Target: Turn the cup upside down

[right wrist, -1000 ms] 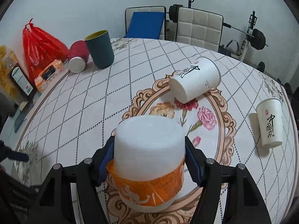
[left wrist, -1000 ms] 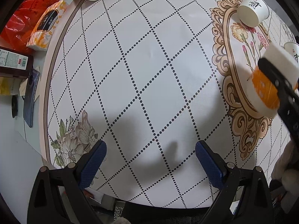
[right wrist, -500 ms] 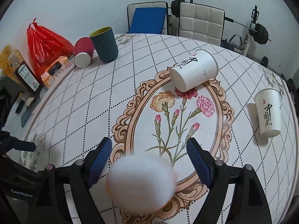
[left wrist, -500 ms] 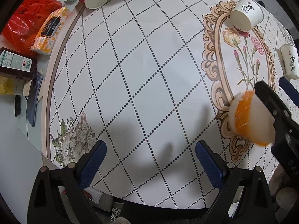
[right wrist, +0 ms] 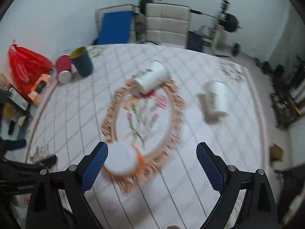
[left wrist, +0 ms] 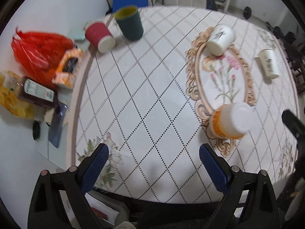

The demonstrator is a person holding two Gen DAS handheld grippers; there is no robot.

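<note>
Right wrist view: orange-banded cup [right wrist: 122,159] stands upside down on the table [right wrist: 190,171]; both grippers [right wrist: 151,164] [left wrist: 153,167] spread, empty.

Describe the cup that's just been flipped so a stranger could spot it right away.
Find the ornate oval floral frame printed on the tablecloth. At its near end stands the white cup, upside down. Only it has an orange band.

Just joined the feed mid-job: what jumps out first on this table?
The white cup with the orange band stands upside down at the near end of the floral oval, free of the open right tool. Two white paper cups lie on their sides, one at the oval's far end, one right of it.
</note>
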